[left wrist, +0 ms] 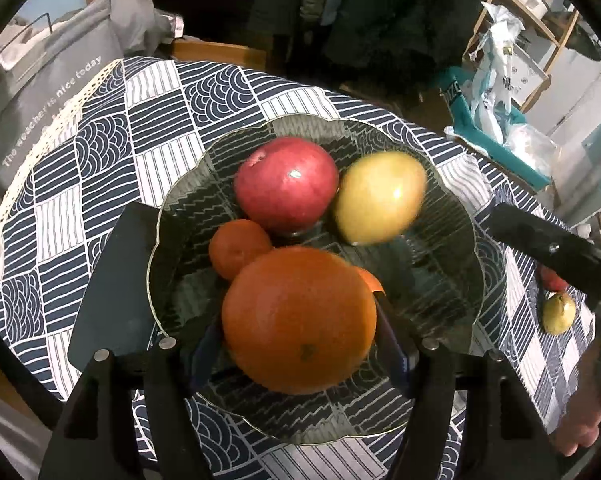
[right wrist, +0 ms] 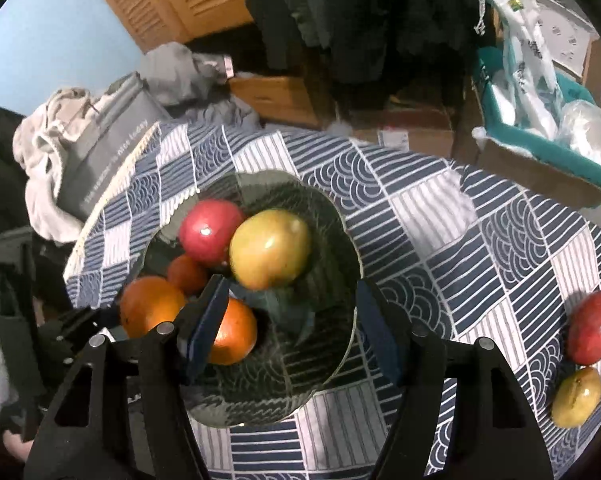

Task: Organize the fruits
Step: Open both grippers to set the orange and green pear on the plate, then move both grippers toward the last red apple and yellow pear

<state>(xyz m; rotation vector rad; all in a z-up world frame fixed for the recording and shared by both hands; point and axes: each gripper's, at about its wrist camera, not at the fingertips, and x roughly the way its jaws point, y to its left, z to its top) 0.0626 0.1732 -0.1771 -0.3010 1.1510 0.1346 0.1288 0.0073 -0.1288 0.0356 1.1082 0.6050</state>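
Gripping a dimpled round orange (left wrist: pixel 298 320) over the scalloped glass bowl (left wrist: pixel 452 216), the left tool (left wrist: pixel 300 344) hides a second orange behind it; a glossy red apple (left wrist: pixel 286 184) and blurred yellow mango (left wrist: pixel 380 196) lie inside, while the right tool (right wrist: pixel 290 328) gapes wide above the patterned bench (right wrist: pixel 460 240).
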